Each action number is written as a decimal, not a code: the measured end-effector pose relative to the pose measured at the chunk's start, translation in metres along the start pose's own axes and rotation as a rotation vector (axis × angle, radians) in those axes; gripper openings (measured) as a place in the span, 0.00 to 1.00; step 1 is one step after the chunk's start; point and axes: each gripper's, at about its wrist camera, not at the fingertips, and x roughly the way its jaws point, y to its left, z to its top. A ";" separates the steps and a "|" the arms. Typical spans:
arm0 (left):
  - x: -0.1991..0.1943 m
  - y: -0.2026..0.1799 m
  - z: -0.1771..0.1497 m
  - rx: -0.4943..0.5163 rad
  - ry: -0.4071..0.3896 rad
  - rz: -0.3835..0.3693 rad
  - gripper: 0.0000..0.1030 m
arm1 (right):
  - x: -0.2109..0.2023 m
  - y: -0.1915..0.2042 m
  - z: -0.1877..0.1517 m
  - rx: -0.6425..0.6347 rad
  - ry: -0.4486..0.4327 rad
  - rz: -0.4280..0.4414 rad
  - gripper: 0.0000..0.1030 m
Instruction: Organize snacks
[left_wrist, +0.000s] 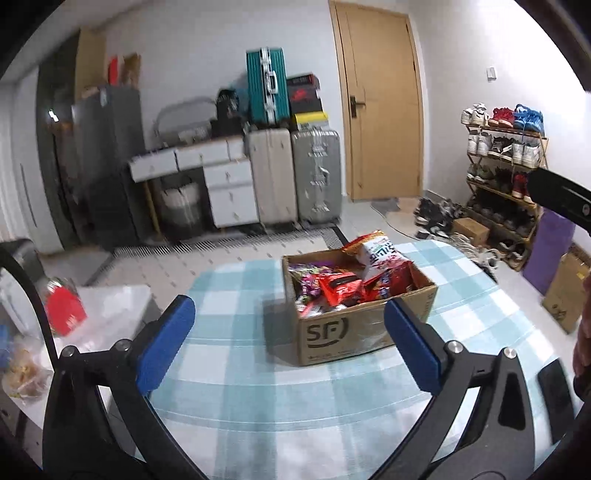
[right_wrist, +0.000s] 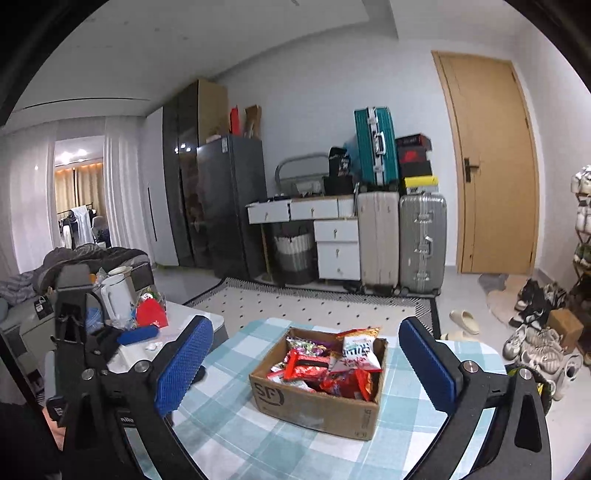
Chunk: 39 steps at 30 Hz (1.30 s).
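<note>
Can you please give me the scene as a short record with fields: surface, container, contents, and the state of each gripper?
surface: table with a blue and white checked cloth
container: open cardboard box printed SF, standing on the cloth
contents: snack packets, mostly red; a white and red bag sticks up above the rim
left gripper: open, nothing between its blue pads, short of the box
right gripper: open, empty, short of the box

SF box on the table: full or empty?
Full. The cardboard box is open-topped, with snack packets heaped inside and one white bag sticking above the rim.
</note>
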 end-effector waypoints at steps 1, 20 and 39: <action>-0.002 -0.002 -0.005 0.004 -0.004 0.002 0.99 | -0.008 0.001 -0.010 -0.003 -0.019 -0.006 1.00; 0.001 0.005 -0.118 -0.093 -0.077 0.127 0.99 | -0.039 -0.040 -0.182 0.101 -0.006 -0.164 1.00; 0.018 0.000 -0.133 -0.100 -0.098 0.063 0.99 | -0.035 -0.025 -0.186 0.007 0.000 -0.188 1.00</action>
